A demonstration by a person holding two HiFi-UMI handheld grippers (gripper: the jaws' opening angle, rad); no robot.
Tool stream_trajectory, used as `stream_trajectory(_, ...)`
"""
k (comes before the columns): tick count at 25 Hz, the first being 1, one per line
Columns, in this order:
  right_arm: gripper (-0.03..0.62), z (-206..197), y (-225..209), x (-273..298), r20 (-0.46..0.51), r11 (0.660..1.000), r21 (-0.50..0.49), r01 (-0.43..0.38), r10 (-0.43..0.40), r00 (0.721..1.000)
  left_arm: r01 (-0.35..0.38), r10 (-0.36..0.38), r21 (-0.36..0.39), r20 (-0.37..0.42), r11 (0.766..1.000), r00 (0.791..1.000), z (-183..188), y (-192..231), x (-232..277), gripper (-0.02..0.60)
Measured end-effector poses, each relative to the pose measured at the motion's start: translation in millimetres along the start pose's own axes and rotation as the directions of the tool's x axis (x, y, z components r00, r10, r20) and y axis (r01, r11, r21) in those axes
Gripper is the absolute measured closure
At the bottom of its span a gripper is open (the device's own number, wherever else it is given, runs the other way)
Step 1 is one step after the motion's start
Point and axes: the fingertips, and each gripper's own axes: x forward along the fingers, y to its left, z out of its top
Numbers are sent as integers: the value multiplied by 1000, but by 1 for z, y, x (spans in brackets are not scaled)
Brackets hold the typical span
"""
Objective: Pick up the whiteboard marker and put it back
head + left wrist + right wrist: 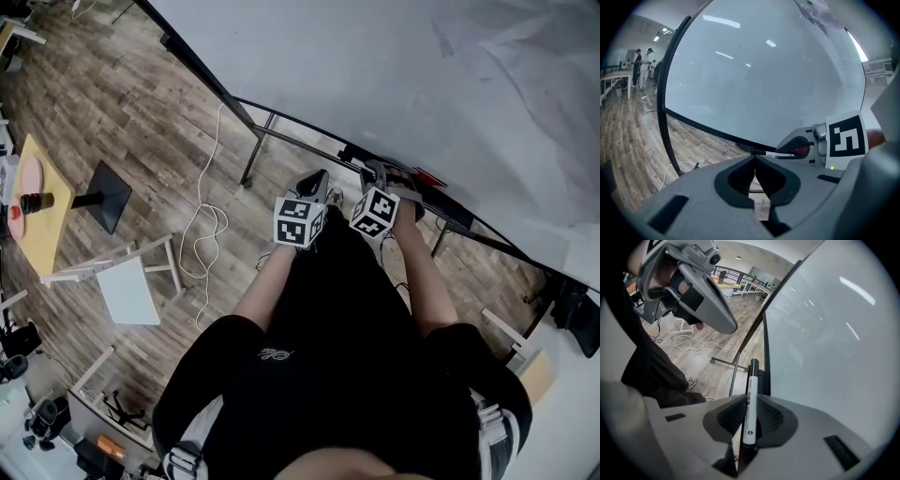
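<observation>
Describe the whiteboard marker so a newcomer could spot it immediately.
Start at the big whiteboard filling the right gripper view. Beside its dark left edge, the right gripper is clamped on the whiteboard marker. It is a slim white barrel with a black cap, unlike the bulky grey left gripper above it.

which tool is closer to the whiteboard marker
Right. The right tool is clamped on the whiteboard marker, by the whiteboard's edge. The left tool is close beside it, closed, with nothing between its jaws.

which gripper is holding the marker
The right gripper: its jaws clamp the whiteboard marker, while the left gripper is shut on nothing.
</observation>
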Motion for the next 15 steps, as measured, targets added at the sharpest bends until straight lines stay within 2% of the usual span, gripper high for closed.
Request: stream_trajectory(15,537,-1,0,3,-50,1000,7,22,-21,999,-11,11,-30,28,999,1000,-1,14,-20,575)
